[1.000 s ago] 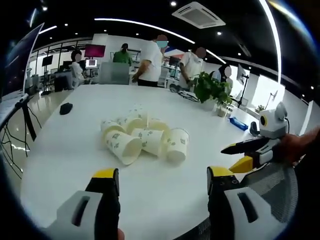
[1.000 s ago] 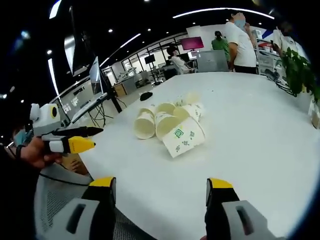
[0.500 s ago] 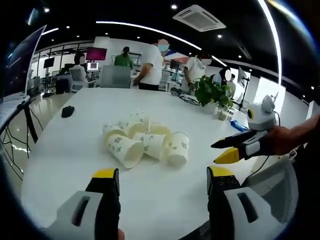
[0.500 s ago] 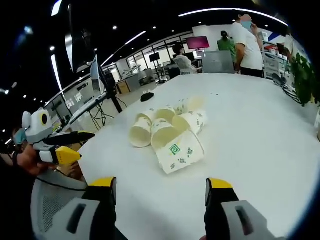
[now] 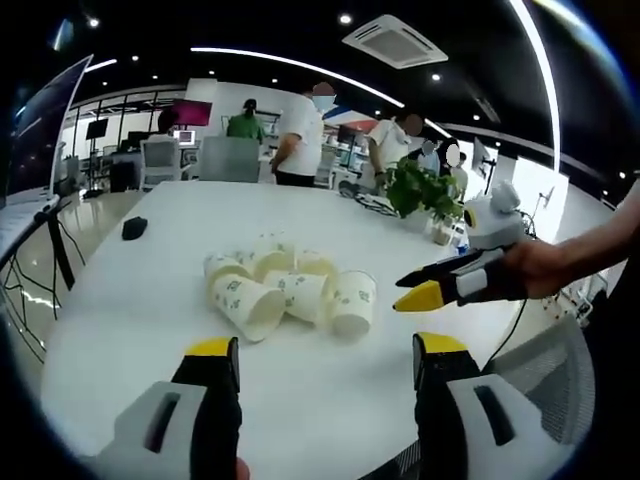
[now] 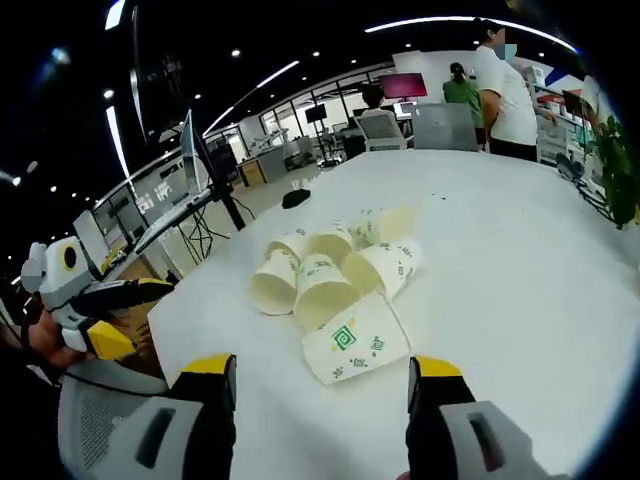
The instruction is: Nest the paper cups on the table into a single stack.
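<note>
Since the paper cups (image 6: 340, 285) ahead looked light and crushable, I judged a gentle rim grip best; right gripper (image 6: 315, 375) and left gripper (image 5: 320, 360) both gaped, empty.

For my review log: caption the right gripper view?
Open right gripper nears paper cups lying clustered on white table.

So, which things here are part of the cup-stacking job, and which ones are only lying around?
Part of the job:
- paper cups, lying on their sides in a loose cluster
- white table
- left gripper, jaws open
- right gripper, jaws open

Only lying around:
- potted plant
- small black object, at the table's far side
- grey mesh chair
</note>
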`<move>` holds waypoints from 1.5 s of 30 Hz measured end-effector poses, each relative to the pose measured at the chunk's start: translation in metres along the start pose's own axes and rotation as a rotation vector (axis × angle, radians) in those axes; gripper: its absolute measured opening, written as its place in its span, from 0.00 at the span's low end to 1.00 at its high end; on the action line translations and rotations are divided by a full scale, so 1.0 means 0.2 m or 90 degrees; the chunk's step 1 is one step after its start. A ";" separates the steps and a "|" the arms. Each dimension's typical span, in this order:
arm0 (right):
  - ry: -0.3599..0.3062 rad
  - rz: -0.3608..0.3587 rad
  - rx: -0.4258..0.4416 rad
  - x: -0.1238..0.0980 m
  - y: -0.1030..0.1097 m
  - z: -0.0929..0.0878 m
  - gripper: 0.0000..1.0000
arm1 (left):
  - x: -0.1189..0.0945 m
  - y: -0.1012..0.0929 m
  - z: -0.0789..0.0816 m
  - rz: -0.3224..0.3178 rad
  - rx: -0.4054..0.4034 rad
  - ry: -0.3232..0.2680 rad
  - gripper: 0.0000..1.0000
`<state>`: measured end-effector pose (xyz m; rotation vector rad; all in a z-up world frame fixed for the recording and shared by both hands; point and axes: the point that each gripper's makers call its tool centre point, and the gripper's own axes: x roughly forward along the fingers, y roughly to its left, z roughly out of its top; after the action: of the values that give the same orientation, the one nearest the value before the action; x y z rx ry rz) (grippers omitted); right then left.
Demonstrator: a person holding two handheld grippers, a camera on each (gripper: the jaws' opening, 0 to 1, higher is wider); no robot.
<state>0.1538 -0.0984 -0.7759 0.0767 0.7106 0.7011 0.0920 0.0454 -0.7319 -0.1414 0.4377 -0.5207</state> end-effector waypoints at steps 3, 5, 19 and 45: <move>0.002 0.000 0.005 0.05 -0.05 0.03 0.69 | 0.00 0.01 0.00 0.002 -0.003 -0.001 0.69; 0.002 0.000 0.008 0.07 -0.05 0.04 0.69 | 0.00 0.00 0.00 0.003 -0.003 -0.001 0.69; 0.005 0.023 0.078 0.18 -0.17 0.10 0.67 | 0.00 0.01 -0.02 0.008 -0.002 0.009 0.68; 0.061 0.122 0.030 0.25 0.01 -0.06 0.35 | 0.01 0.01 -0.04 0.016 0.001 0.031 0.66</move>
<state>0.1735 -0.0683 -0.8135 0.1569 0.8189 0.8762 0.0914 0.0459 -0.7402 -0.1219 0.4857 -0.5007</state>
